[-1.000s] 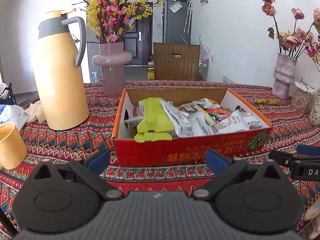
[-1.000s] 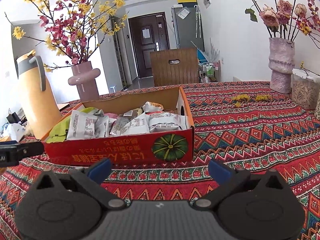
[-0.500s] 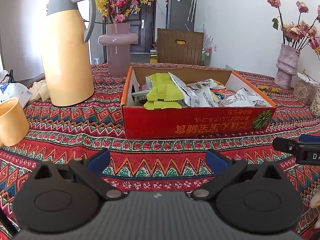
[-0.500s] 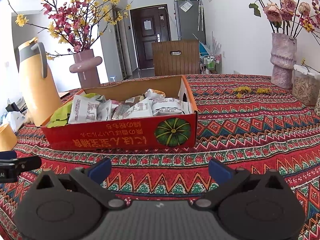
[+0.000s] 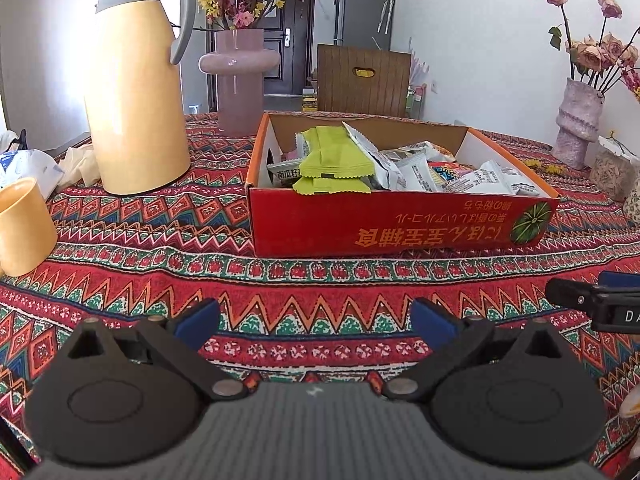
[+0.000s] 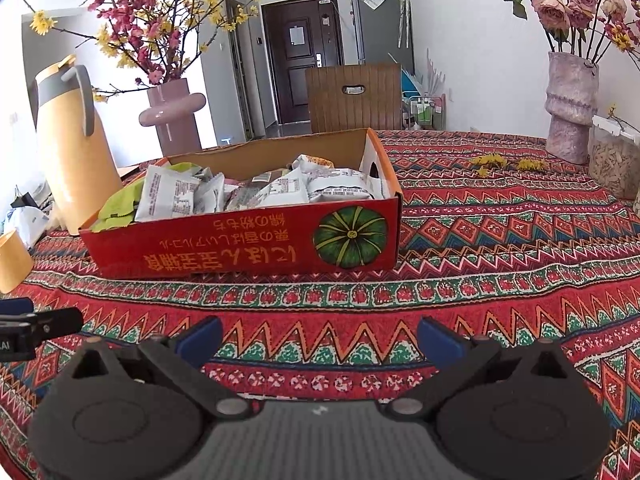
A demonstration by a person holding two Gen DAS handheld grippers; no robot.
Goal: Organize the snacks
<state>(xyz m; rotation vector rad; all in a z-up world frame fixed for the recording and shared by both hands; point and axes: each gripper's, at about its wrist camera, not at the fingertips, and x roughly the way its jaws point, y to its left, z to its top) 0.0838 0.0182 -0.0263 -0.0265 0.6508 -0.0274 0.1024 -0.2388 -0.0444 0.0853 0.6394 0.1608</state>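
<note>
Patterned cloth covers the counter (image 5: pixel 120 216), where the red box (image 5: pixel 400 224) holds light, crinkly snack packets (image 5: pixel 416 168), probably slippery and best pinched at a sealed edge, while left gripper (image 5: pixel 314 320) and right gripper (image 6: pixel 320 338) wait before the box, fingers spread and empty.

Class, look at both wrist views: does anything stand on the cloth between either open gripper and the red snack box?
Nothing visible does. Only bare patterned tablecloth lies between the left gripper and the box, and between the right gripper and it. The jug and cup stand off left.
</note>
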